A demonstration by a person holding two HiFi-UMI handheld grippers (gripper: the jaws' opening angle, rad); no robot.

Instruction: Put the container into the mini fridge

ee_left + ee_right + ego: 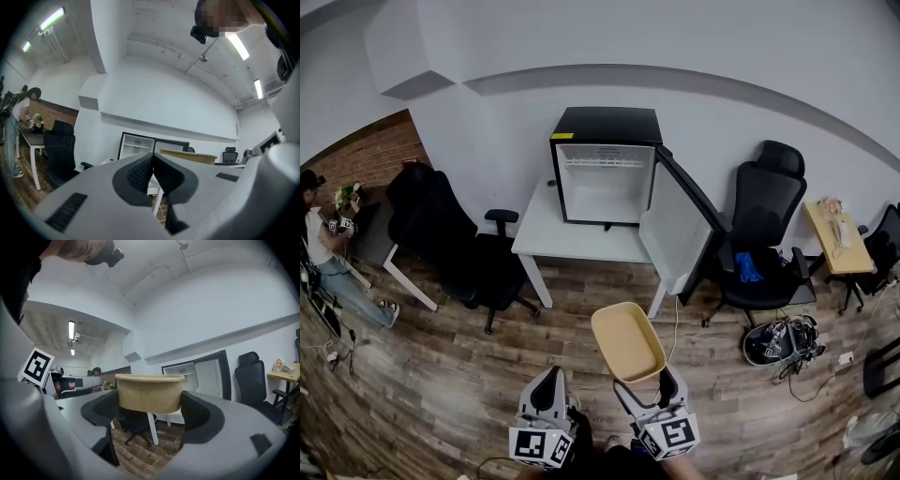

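Note:
A tan, empty container [627, 341] hangs in the air in front of me, gripped at its near end by my right gripper [645, 385]. In the right gripper view the container [149, 392] sits squeezed between the two dark pads [200, 416]. My left gripper [549, 392] is low at the left, shut with nothing in it; its pads [140, 174] meet. The black mini fridge [605, 166] stands on a white table [546, 236] against the far wall, its door [678, 231] swung open to the right and its white interior bare.
Black office chairs [450, 241] stand left of the table and one [766, 225] to the right. A small wooden side table [837, 239] is at the far right, bags and cables [780, 341] lie on the wood floor. A person [323, 253] sits at far left.

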